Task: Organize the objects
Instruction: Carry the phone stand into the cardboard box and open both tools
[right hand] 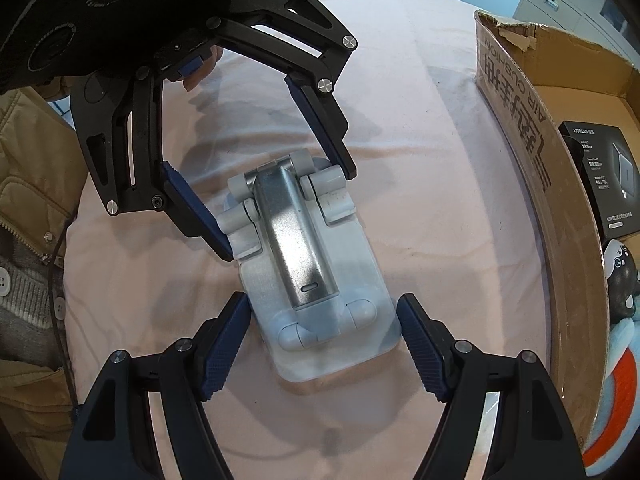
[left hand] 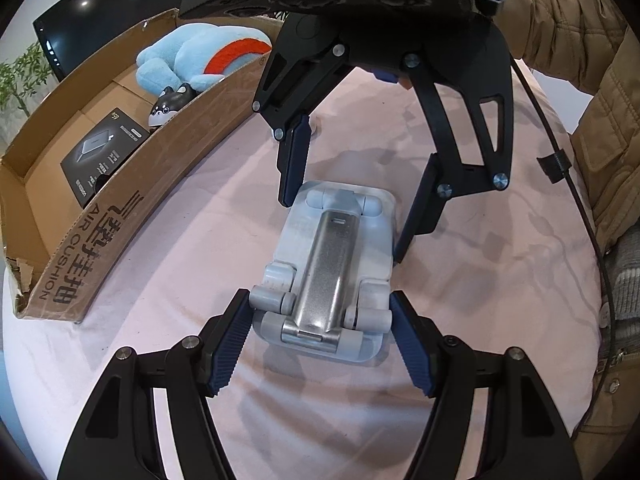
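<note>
Your left gripper [left hand: 322, 334] had its jaws spread around the hinge end of a folded phone stand [left hand: 328, 264], the ribbed blue pads just beside its grey knuckles on either side, possibly brushing them but not clearly squeezing. Your right gripper [right hand: 322, 344] straddled the opposite, flat end, its jaws spread wider with a visible gap on each side. The stand lay flat on the pink cloth [left hand: 160, 280] at the centre of both views, its long axis running straight from one gripper to the other, silver arm folded down along the middle. Both grippers were about equally near, one at each end; the left looked closer to a grip. Further out, at the upper left of the left view, an open cardboard box [left hand: 120, 200] held a blue plush toy [left hand: 200, 56], a small black-and-white figurine [left hand: 170, 106] and a dark product carton [left hand: 104, 156].
</note>
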`<control>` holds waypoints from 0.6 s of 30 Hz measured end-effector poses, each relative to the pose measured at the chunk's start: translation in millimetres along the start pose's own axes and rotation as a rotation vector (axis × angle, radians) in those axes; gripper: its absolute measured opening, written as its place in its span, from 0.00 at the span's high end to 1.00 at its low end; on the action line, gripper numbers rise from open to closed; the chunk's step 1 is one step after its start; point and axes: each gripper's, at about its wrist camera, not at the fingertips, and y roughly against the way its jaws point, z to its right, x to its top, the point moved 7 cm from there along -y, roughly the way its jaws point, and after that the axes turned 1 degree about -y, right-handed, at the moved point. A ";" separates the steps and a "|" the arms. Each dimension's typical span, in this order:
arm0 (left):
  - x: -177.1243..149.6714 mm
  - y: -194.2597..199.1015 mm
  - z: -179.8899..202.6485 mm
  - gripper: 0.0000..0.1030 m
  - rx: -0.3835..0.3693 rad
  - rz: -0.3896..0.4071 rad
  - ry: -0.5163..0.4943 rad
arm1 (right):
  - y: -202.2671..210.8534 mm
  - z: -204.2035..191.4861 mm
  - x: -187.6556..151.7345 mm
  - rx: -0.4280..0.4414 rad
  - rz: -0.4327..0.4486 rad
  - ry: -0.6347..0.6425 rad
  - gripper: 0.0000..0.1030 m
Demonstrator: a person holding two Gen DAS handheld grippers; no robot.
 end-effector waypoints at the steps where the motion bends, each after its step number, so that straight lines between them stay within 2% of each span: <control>1: -0.1 0.8 0.3 0.35 0.001 0.001 0.000 | 1.1 1.3 -1.0 -0.001 -0.001 0.001 0.27; 12: 0.9 5.1 0.2 0.35 0.022 0.007 -0.010 | 14.5 22.0 -17.3 -0.025 -0.005 0.007 0.27; 18: 6.3 13.4 -7.9 0.34 0.049 0.025 -0.013 | 31.3 39.2 -22.3 -0.071 -0.010 0.036 0.27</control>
